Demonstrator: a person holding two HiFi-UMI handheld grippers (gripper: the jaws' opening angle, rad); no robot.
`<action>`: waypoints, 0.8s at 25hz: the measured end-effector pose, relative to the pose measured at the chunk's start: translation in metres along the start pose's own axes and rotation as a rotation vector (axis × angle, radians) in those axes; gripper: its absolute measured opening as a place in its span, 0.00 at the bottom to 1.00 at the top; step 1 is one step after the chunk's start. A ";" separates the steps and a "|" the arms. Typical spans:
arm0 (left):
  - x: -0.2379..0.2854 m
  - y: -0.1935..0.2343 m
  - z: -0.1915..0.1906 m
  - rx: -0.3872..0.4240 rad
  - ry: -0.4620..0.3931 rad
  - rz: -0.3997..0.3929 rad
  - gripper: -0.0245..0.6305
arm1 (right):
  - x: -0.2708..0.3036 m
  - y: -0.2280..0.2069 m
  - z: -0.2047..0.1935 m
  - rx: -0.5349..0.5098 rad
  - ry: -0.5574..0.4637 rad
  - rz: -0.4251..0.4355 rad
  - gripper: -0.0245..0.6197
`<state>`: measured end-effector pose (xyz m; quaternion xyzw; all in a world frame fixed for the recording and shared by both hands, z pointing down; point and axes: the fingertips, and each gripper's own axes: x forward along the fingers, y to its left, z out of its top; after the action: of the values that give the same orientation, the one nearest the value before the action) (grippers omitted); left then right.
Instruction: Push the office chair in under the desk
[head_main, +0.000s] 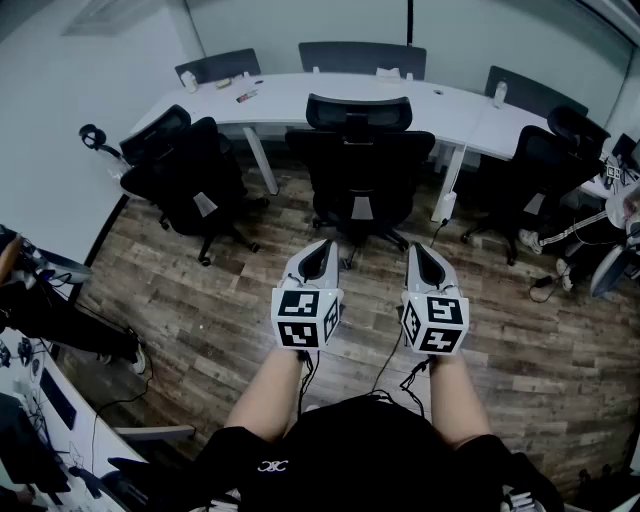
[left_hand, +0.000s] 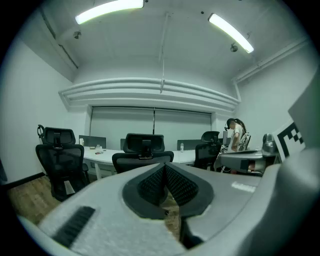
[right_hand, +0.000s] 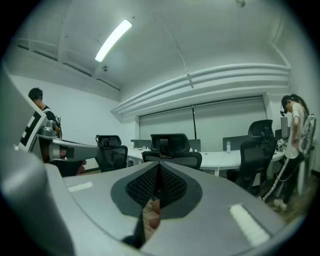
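Observation:
A black mesh office chair (head_main: 358, 165) with a headrest stands straight ahead, pulled out a little from the long white desk (head_main: 300, 100); its back faces me. It also shows in the left gripper view as the chair (left_hand: 144, 150) and in the right gripper view as the chair (right_hand: 171, 148). My left gripper (head_main: 321, 247) and right gripper (head_main: 418, 249) hover side by side just short of the chair's base, both shut and holding nothing. Neither touches the chair.
Another black chair (head_main: 185, 180) stands at the left of the desk and one more chair (head_main: 545, 165) at the right. A white desk leg (head_main: 450, 180) stands beside the middle chair. Small items lie on the desktop. A person (right_hand: 294, 145) stands at the right. A second desk with cables sits at lower left.

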<state>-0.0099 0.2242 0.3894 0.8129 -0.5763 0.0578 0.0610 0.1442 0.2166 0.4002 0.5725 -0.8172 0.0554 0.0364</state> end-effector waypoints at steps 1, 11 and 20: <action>0.002 -0.002 0.000 -0.001 -0.001 0.001 0.05 | 0.001 -0.003 0.001 0.005 -0.004 0.005 0.05; 0.029 -0.043 0.000 -0.026 0.000 0.002 0.05 | -0.003 -0.039 0.011 0.019 -0.035 0.070 0.05; 0.041 -0.061 -0.008 -0.026 0.015 0.026 0.05 | -0.003 -0.064 0.002 0.022 -0.016 0.099 0.05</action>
<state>0.0614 0.2075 0.4024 0.8041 -0.5869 0.0574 0.0751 0.2050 0.1974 0.4006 0.5322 -0.8441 0.0616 0.0206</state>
